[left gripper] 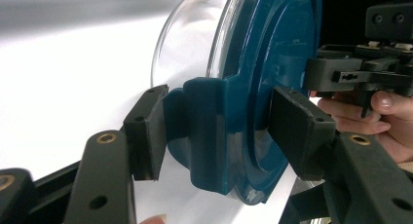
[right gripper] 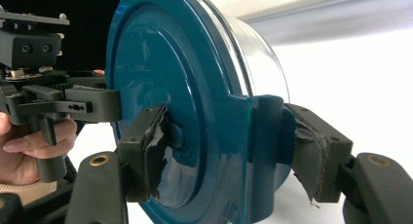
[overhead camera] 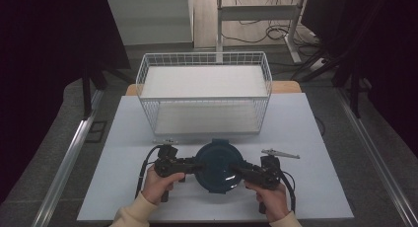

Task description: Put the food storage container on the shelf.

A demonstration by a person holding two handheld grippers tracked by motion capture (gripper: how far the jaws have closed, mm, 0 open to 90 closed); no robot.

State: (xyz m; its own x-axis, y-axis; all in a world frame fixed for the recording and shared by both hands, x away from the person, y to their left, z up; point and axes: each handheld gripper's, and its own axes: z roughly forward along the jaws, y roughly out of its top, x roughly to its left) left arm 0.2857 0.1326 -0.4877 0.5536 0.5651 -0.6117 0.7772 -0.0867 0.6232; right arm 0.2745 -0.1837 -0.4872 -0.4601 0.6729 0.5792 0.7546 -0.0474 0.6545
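A round clear container with a dark teal lid point(overhead camera: 217, 160) is near the table's front edge, between my two grippers. My left gripper point(overhead camera: 199, 166) is shut on the lid's left side clip. In the left gripper view one pad point(left gripper: 148, 131) lies against the clip and the other point(left gripper: 297, 129) presses on the lid's top face point(left gripper: 272, 48). My right gripper point(overhead camera: 236, 170) is shut on the opposite clip. In the right gripper view its worn pads point(right gripper: 151, 151) squeeze the lid point(right gripper: 160, 63) and clip from both sides. Each gripper view shows the other gripper across the lid.
A white wire basket point(overhead camera: 204, 99) with a white floor stands behind the container, in the middle of the pale table point(overhead camera: 305, 138). Dark curtains hang on both sides. A desk frame and cables lie on the floor beyond.
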